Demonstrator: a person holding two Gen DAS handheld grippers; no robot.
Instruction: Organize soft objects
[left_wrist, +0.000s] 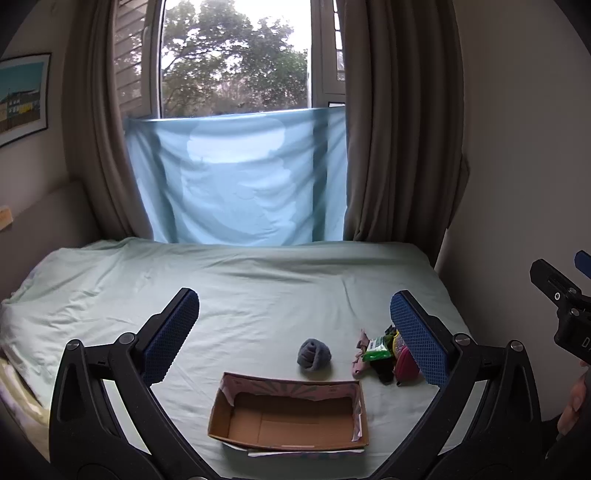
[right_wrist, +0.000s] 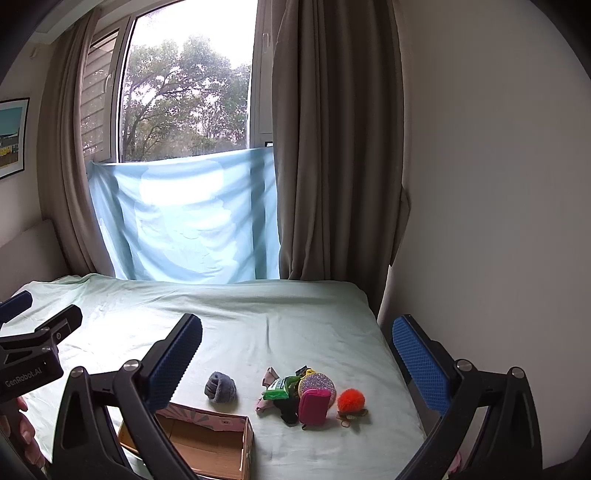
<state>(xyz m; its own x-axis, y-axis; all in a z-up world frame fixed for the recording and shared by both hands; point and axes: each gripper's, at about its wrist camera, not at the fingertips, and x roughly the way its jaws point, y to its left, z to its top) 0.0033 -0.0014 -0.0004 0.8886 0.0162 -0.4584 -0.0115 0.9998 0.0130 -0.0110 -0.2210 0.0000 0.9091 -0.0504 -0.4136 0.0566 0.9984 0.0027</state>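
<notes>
Both units are held above the near edge of the bed (left_wrist: 258, 295), which carries a pale green sheet. The left hand-held gripper (left_wrist: 295, 336) has its blue-padded fingers spread wide, with nothing between them. The right hand-held gripper (right_wrist: 295, 360) is likewise spread wide and holds nothing.

An open cardboard box (left_wrist: 291, 413) sits close to the near edge of the bed; no objects show inside it. A grey rolled sock (left_wrist: 314, 354) lies just beyond the box's far wall, apart from it. To the right of the sock, toward the bed's right edge, a cluster of small items lies close together: a pink cloth piece (right_wrist: 267, 384), a green packet (right_wrist: 279, 387), a black fabric item (right_wrist: 288, 410), a glittery round pouch (right_wrist: 316, 384) and a magenta pouch (right_wrist: 314, 406). An orange pompom (right_wrist: 351, 400) lies just beside the magenta pouch, nearest the right edge.

A blue cloth (left_wrist: 240, 184) hangs across the lower window (left_wrist: 236, 59) beyond the far edge, between brown curtains (left_wrist: 399, 129).
</notes>
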